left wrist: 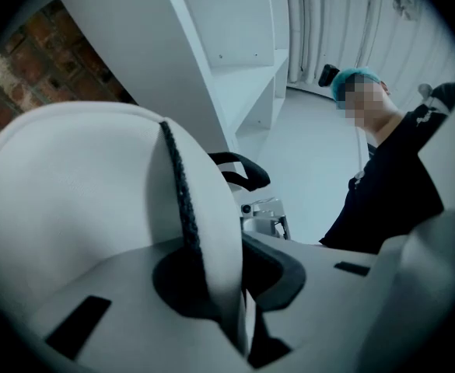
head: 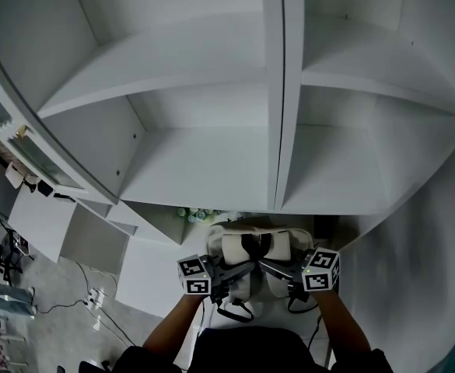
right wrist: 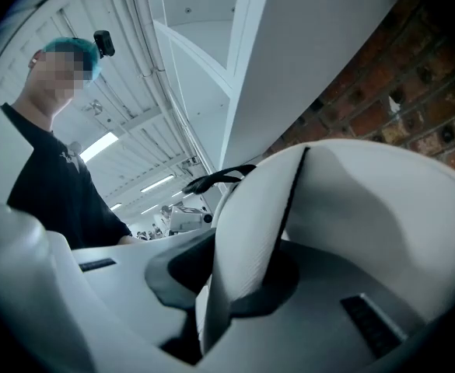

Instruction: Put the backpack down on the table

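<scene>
A white backpack [head: 246, 249] hangs in front of me, between my two grippers. My left gripper [head: 221, 277] is shut on its left side and my right gripper [head: 280, 273] on its right side. In the left gripper view the left gripper [left wrist: 239, 290] pinches a white fold of the backpack [left wrist: 79, 208] edged with black trim. In the right gripper view the right gripper [right wrist: 211, 290] clamps a similar fold of the backpack [right wrist: 367, 208]. The black top handle [left wrist: 243, 169] [right wrist: 219, 179] sticks out beyond each fold.
A tall white shelf unit [head: 281, 92] with bare compartments fills the view ahead. Low white surfaces [head: 153, 274] lie under and left of the backpack. Cables and a power strip [head: 95, 298] lie on the floor at left. A brick wall [right wrist: 414, 92] shows behind the shelf.
</scene>
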A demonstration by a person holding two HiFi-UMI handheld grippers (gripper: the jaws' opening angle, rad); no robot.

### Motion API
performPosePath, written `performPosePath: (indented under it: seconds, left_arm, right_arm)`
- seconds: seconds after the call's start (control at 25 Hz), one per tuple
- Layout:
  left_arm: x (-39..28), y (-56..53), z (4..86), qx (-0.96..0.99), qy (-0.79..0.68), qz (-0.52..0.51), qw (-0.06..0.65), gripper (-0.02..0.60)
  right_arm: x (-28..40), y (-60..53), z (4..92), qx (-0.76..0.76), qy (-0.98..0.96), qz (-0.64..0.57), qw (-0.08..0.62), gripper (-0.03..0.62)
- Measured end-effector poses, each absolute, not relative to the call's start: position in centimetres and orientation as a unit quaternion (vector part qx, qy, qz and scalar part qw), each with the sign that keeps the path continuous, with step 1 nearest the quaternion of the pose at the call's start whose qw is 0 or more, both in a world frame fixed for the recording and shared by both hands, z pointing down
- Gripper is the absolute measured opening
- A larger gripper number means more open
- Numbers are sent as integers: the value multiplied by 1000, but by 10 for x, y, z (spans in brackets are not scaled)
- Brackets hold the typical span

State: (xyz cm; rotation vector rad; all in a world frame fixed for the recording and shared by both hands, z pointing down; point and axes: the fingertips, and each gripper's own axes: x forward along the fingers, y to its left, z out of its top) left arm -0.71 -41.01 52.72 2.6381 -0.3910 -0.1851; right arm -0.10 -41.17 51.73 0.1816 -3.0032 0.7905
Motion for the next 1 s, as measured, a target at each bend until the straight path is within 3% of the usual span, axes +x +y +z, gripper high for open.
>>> performPosePath:
  seconds: [0.44, 1.0]
  left_arm:
    - [-13, -439, 565, 945, -177, -64, 269, 58]
    - [-13, -450, 565, 937, -168, -70, 297, 60]
  right_arm:
    - [-5, -445, 563, 76, -943, 324, 2, 49]
    - [-5, -461, 558, 108, -944, 312, 3, 62]
